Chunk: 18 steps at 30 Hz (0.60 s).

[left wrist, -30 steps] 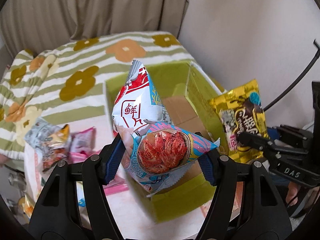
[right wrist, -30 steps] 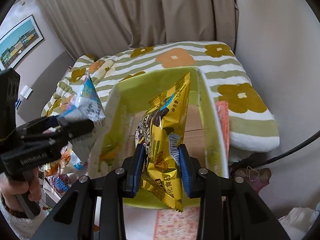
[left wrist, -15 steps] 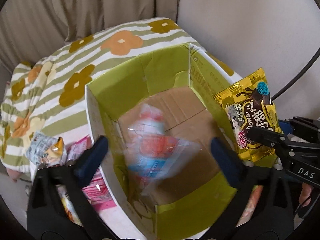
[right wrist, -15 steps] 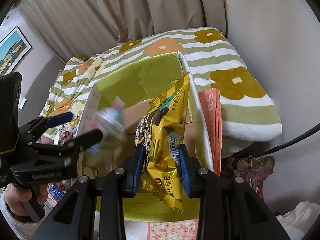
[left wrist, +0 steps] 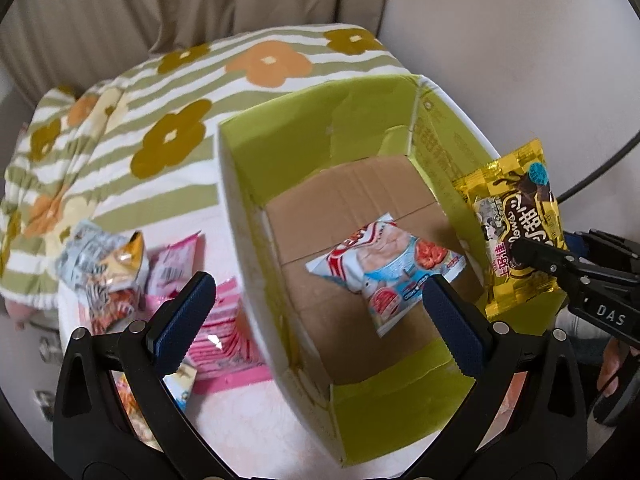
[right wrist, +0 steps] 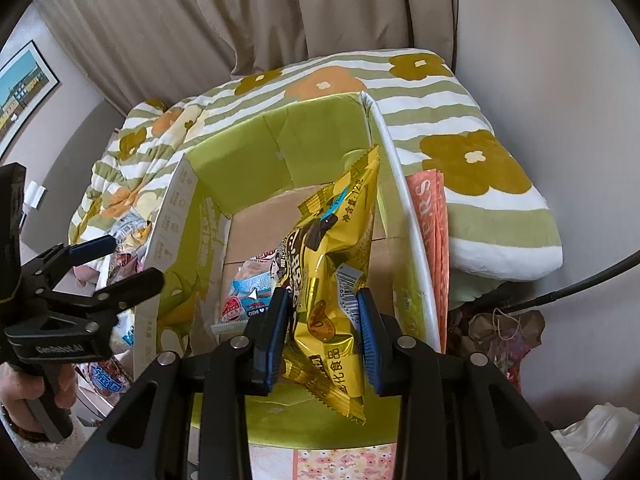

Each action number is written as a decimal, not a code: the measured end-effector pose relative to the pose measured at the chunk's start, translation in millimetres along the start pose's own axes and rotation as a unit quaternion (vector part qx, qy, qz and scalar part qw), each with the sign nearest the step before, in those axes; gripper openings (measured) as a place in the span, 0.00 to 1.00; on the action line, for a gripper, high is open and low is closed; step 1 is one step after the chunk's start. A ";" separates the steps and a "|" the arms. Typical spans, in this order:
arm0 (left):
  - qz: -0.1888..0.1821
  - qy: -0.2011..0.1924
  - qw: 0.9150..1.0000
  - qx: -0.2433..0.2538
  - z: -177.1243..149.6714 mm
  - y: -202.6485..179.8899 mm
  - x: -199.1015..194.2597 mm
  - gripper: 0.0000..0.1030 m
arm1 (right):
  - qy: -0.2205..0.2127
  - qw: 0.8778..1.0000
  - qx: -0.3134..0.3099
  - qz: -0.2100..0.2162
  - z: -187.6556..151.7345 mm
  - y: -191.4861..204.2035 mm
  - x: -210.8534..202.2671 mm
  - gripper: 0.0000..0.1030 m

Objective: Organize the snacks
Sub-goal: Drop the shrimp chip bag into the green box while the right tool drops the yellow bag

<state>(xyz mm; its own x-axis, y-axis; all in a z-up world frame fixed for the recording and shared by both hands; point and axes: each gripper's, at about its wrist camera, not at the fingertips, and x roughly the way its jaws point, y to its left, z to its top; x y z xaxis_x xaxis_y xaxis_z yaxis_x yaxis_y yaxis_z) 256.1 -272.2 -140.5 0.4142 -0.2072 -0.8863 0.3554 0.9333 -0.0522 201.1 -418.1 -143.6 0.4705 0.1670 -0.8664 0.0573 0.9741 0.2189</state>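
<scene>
An open box with green inner walls (left wrist: pixel 320 128) (right wrist: pixel 280 148) stands on a pale surface. A shrimp snack bag (left wrist: pixel 384 264) (right wrist: pixel 248 292) lies flat on its cardboard floor. My left gripper (left wrist: pixel 318 284) (right wrist: pixel 132 260) hangs open above the box's near left wall, with nothing between its blue pads. My right gripper (right wrist: pixel 320 296) (left wrist: pixel 548 248) is shut on a yellow chocolate snack bag (right wrist: pixel 332 248) (left wrist: pixel 516 232). The bag is held upright over the box's right side, above the rim.
Loose snack packs (left wrist: pixel 116 264) and pink packets (left wrist: pixel 224 336) lie left of the box. A flower-striped cushion (left wrist: pixel 160 120) sits behind it. An orange booklet (right wrist: pixel 432 240) stands between box and cushion. A black cable (right wrist: pixel 560 296) and a wall are at the right.
My left gripper opened and the shrimp bag fell from it to the box floor. That gripper also sank towards the box. The right gripper kept its hold on the yellow bag.
</scene>
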 end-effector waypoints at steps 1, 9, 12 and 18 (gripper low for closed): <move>0.000 -0.001 1.000 -0.007 -1.6 3.6 -2.3 1.00 | 0.001 1.000 -0.002 0.000 0.2 0.9 0.8 0.30; 0.009 -0.013 1.000 -0.022 -14.7 11.7 -18.1 1.00 | -0.044 0.998 -0.032 -0.009 -7.5 12.5 -13.5 0.99; 0.007 -0.017 0.999 -0.028 -22.1 12.8 -24.2 1.00 | -0.044 0.998 -0.038 -0.011 -15.3 13.6 -17.2 0.99; 0.014 -0.026 0.999 -0.031 -36.1 9.2 -37.9 1.00 | -0.052 0.997 -0.048 -0.007 -25.1 18.8 -26.9 0.99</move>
<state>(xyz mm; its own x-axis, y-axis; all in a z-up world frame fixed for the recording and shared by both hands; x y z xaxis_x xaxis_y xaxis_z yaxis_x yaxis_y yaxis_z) 213.4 -245.2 -124.0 0.4670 -0.1935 -0.8628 0.2915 0.9549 -0.0564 167.4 -400.5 -127.4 0.5602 0.1412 -0.8163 -0.0171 0.9871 0.1591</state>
